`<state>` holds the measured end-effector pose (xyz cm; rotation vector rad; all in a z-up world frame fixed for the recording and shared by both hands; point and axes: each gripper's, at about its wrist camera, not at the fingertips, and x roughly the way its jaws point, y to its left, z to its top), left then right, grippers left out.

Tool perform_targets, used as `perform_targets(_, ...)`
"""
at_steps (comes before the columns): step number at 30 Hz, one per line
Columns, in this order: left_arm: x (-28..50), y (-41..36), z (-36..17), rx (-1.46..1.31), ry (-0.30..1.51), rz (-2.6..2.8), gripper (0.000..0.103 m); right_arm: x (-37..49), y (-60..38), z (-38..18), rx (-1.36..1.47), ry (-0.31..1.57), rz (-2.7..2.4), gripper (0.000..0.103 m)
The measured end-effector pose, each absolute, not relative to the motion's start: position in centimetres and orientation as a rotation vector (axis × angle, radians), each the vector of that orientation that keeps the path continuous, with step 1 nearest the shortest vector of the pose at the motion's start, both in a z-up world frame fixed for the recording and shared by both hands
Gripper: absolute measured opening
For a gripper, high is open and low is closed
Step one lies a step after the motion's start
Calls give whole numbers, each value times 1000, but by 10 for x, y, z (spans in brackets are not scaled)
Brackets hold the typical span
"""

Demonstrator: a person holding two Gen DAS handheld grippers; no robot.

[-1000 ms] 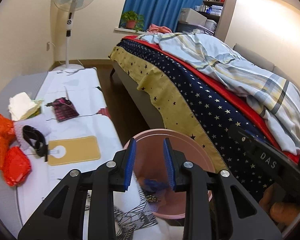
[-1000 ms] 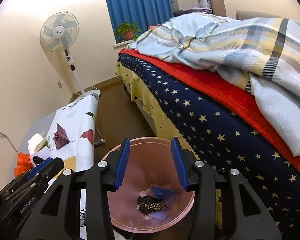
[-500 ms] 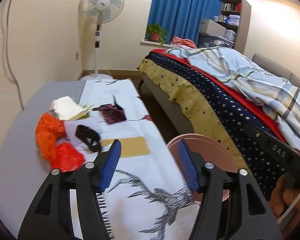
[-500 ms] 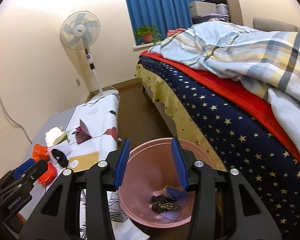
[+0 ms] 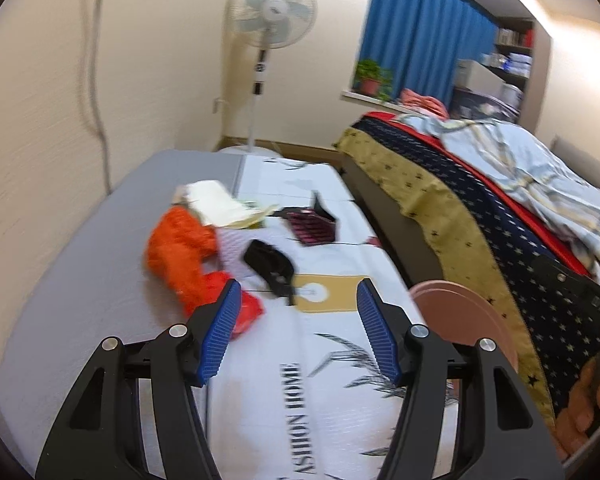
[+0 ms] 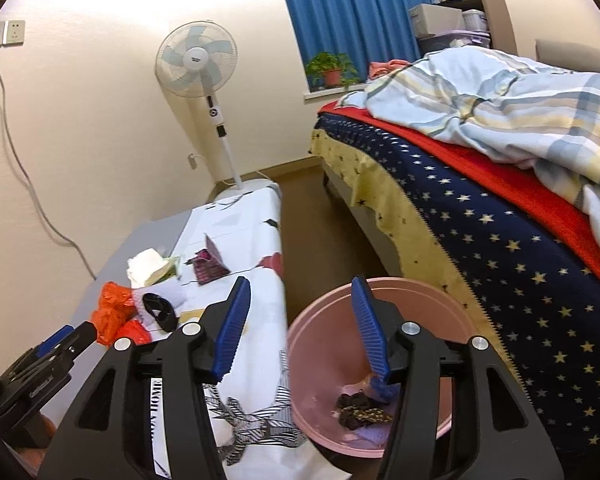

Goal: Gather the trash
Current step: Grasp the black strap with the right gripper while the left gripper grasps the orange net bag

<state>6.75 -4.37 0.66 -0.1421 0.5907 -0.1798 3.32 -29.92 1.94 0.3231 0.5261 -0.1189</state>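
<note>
Trash lies on the low table: crumpled orange plastic bags (image 5: 180,248), a black strap-like item (image 5: 270,264), a white paper wad (image 5: 214,200) and a dark pink checked wrapper (image 5: 310,226). My left gripper (image 5: 299,286) hovers over the table short of this pile, open and empty. The pink bin (image 5: 464,312) stands on the floor to its right. My right gripper (image 6: 299,282) hangs between the table edge and the pink bin (image 6: 420,296); its jaws are opening with nothing between them. Dark scraps and a blue piece (image 6: 360,404) lie in the bin. The left gripper (image 6: 76,330) shows at lower left.
A white printed cloth (image 5: 300,380) covers the table, with grey top (image 5: 80,280) bare on the left. The bed (image 6: 480,220) with a starred cover runs along the right. A standing fan (image 5: 272,12) is at the far wall. A hand (image 5: 592,396) shows at lower right.
My left gripper swung left from above the bin to over the table and opened wide. My right gripper's jaws spread wider, and its view shifted left toward the table.
</note>
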Motion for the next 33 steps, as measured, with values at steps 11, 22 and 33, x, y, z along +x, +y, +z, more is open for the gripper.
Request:
perform_targets(11, 83, 14, -19, -263, 624, 11, 30, 60, -259, 11, 317, 539, 3, 50)
perform_targets(22, 102, 26, -25, -285, 619, 26, 27, 98, -208, -18, 320, 593, 124, 45)
perform_targets(33, 132, 22, -32, -246, 629, 10, 27, 138, -173, -41, 292, 634, 174, 45)
